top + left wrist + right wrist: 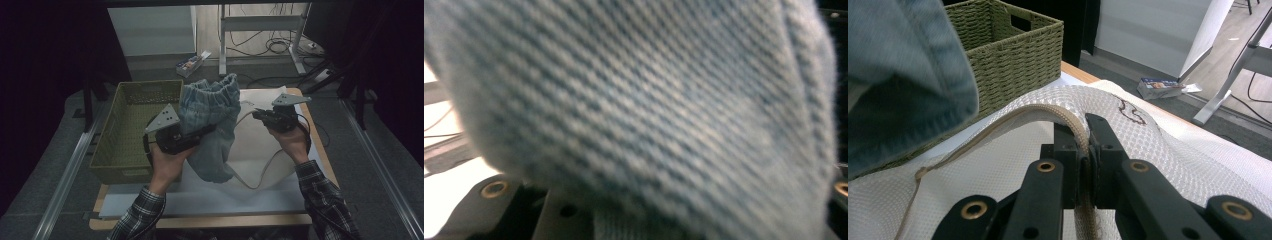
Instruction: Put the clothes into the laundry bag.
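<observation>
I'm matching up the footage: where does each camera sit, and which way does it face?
High view: above the person's side, looking forward and down at the table; both forearms, left gripper, right gripper.
Left gripper view: rides that gripper, pressed against blue denim garment.
Right gripper view: looks along its jaws, shut on the white mesh bag edge; green basket beyond.
Shared: the garment shows in all three views.

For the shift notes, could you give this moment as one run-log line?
left gripper: shut on blue garment, lifted | right gripper: shut on white mesh bag edge | green basket: left of garment
</observation>
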{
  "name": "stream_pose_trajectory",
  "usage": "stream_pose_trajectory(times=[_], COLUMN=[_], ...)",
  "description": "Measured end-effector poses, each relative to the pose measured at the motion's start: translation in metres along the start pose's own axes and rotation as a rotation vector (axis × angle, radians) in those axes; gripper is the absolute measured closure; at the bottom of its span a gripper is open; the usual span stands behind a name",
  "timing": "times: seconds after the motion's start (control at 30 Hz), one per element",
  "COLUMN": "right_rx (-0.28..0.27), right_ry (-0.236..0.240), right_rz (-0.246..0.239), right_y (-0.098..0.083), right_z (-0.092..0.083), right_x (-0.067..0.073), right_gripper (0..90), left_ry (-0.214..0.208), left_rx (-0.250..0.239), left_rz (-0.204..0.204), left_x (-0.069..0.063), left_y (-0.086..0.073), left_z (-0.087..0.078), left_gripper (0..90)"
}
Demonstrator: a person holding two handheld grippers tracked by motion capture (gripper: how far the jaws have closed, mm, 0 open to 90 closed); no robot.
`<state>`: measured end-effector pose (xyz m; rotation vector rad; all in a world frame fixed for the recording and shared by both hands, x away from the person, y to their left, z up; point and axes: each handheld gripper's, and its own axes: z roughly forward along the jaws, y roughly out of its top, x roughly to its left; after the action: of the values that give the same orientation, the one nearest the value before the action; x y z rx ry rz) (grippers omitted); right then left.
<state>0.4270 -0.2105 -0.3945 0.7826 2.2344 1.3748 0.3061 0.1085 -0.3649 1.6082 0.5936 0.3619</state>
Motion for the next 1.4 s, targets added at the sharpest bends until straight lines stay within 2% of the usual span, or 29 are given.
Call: stream_pose_trajectory(times=[0.37,0.77,0.9,1.1,1.23,1.4], right_rx=[0.001,0.005,0.007,0.011,0.008,0.003], right_ry=[-0.002,-0.004,-0.005,-0.007,-0.005,-0.001], right_rz=[-0.002,0.005,0.008,0.016,0.014,0.014], right_y=[-0.001,-0.002,-0.002,-0.004,-0.003,-0.002], right_z=[0.0,0.001,0.002,0.003,0.002,0.001], right_x=[-0.001,-0.003,-0.004,-0.006,-0.005,-0.003], right_gripper=[83.3,83.3,83.3,83.3,83.3,83.4], left_ry=[-0.051,-0.106,-0.13,-0.12,-0.086,-0.067], left_rx=[0.013,0.001,0.004,0.035,0.074,0.108], left_rz=[0.002,-0.003,-0.016,0.003,0.042,0.032], left_x=[-0.017,-0.031,-0.034,-0.038,-0.038,-0.033], left_y=[-0.02,-0.022,-0.025,-0.035,-0.043,-0.056], left_z=[0.019,0.017,0.017,0.025,0.035,0.044], left_gripper=[65.2,65.1,65.1,65.1,65.1,65.1])
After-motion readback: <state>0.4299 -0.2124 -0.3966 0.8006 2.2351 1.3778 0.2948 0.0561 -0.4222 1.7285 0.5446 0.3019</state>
